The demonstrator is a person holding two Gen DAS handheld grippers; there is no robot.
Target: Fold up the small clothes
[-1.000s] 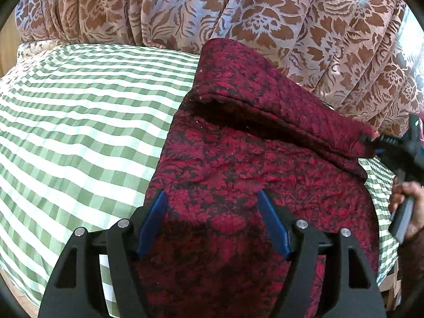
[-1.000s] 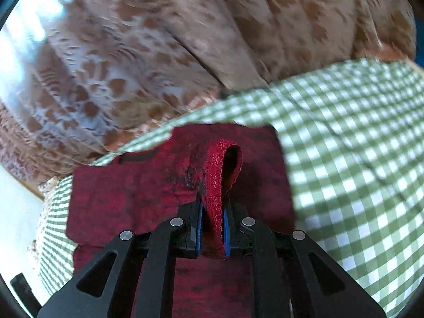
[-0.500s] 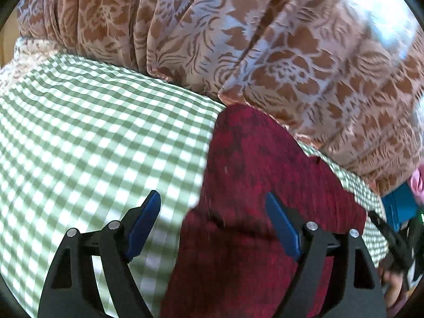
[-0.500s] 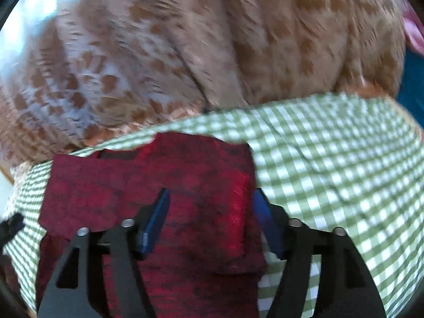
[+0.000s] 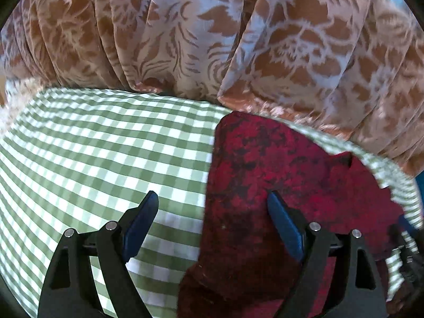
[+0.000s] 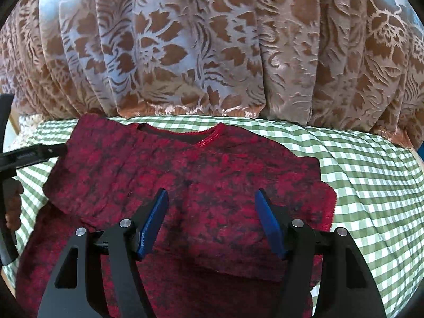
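Red top point(image 6: 201, 180) lies flat on the checked cloth point(image 6: 371, 185); left gripper point(image 5: 212, 209) jaws opening, right gripper point(image 6: 212, 206) spread, both empty.

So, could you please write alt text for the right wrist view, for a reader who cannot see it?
A dark red patterned top lies flat on a green-and-white checked cloth, V-neck toward a brown floral curtain behind. The right tongs hover open above it, holding nothing. The left tongs and a hand show at the left edge.

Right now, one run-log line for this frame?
garment: red, flat on checked cloth | left gripper: opening, empty | right gripper: open, empty
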